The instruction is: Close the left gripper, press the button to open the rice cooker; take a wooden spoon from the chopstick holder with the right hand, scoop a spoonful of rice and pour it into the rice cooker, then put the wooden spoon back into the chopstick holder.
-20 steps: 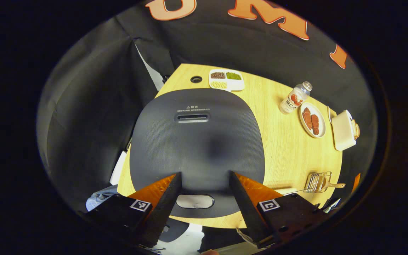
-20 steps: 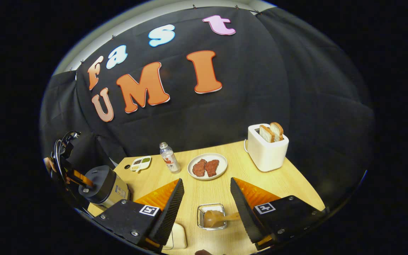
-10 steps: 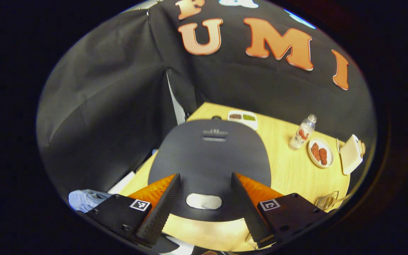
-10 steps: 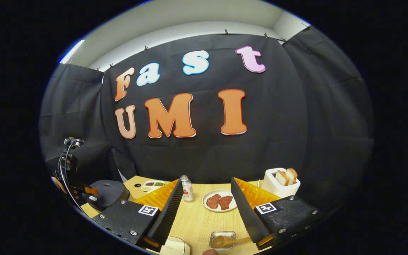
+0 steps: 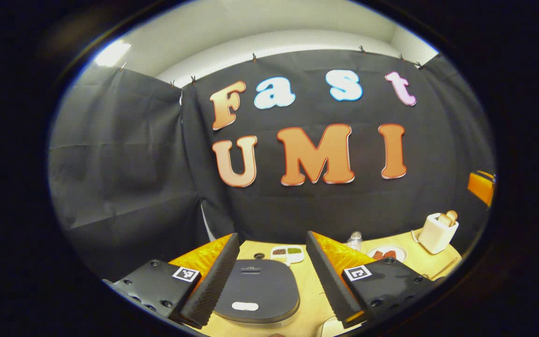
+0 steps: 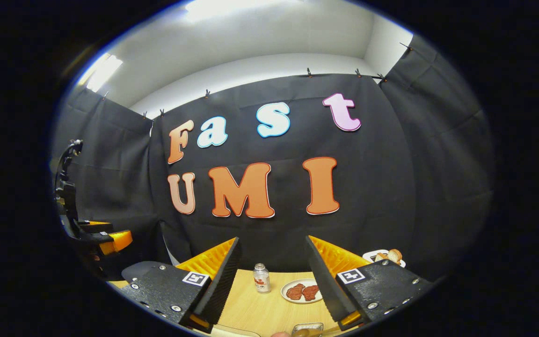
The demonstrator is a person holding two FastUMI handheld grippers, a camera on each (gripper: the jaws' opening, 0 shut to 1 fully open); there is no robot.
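A: Where does the rice cooker stand, and in what state?

B: It sits on the bench low in my left gripper view, lid down, between my left gripper's fingers. The pale button lies at the near edge of the lid, untouched as far as I can judge.

A: And the left gripper?

B: It hangs above the cooker with its fingers spread wide, holding nothing. The step in hand calls first for bringing the fingers together, so that one blunt tip meets the button. I judge it best to tilt down, centre over the button, and press straight, not at a slant, lest the tip slide off onto the lid.

A: The right gripper?

B: Also wide and empty, raised over the bench. A wooden spoon shows at the very bottom of the right gripper view, beside a small clear holder; whether it rests inside, I cannot tell.

A: What else surrounds the cooker?

B: Behind it, a divided dish; farther right, a bottle, a plate of meat and a toaster with bread. All stand well apart from the button; nothing blocks the descent.
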